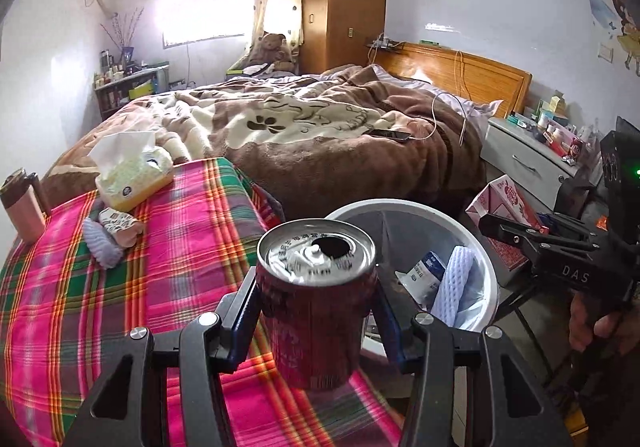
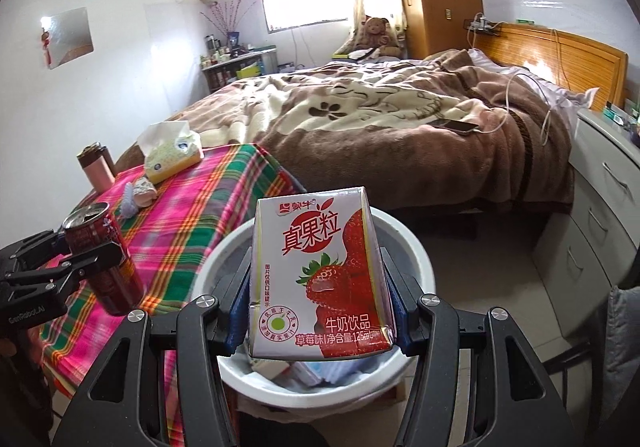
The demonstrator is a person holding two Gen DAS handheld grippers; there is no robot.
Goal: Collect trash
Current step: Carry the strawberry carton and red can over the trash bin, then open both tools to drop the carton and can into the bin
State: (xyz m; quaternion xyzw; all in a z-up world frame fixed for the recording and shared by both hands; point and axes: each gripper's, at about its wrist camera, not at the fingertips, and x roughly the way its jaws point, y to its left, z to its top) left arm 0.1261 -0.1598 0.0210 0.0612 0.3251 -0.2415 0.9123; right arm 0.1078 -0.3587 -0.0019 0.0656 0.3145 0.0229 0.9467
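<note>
Left hand-held gripper [image 1: 316, 311] is clamping one red drink can [image 1: 316, 299] upright between its blue pads, jaws partly closed on the can's sides, holding it above the edge of the plaid worktop [image 1: 120, 307], just beside the white trash bin [image 1: 490, 267]. Right hand-held gripper [image 2: 318, 303] is gripping one strawberry milk carton [image 2: 320, 275] upright, pads pressing both its sides, hanging right over the bin's open mouth. One bin, one can, one carton. Sitting on the worktop: one tissue box [image 1: 134, 177], one pink flask [image 1: 22, 207], one small pile of wrappers [image 1: 112, 237]. Left wrist view is showing the bin's contents, a blue-white packet [image 1: 426, 271] and a foam sleeve [image 1: 456, 279]; the right wrist view is mostly hiding these behind the carton but showing the carton's printed front.
</note>
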